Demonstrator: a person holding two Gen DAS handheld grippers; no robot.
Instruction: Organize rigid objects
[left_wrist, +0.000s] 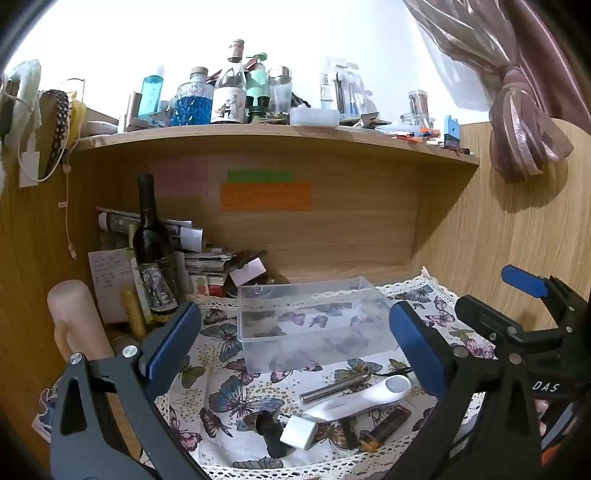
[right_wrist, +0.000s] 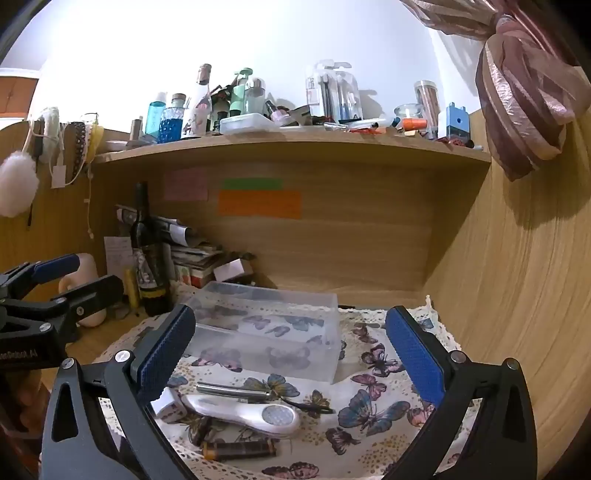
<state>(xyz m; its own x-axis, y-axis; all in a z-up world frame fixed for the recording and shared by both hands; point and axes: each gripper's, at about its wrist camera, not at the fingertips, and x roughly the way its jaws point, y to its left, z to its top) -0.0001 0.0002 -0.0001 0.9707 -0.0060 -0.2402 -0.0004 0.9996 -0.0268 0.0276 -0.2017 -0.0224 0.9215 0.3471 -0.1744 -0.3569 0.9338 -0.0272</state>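
An empty clear plastic box stands on a butterfly-print cloth. In front of it lie a white handheld device, a silver metal tube, a brown lighter, a white plug adapter and a black piece. My left gripper is open and empty above the items. My right gripper is open and empty, also seen in the left wrist view. The left gripper shows in the right wrist view.
A dark wine bottle, a pale candle and stacked papers crowd the desk's left back corner. A wooden shelf above carries several bottles. A wooden side panel closes the right.
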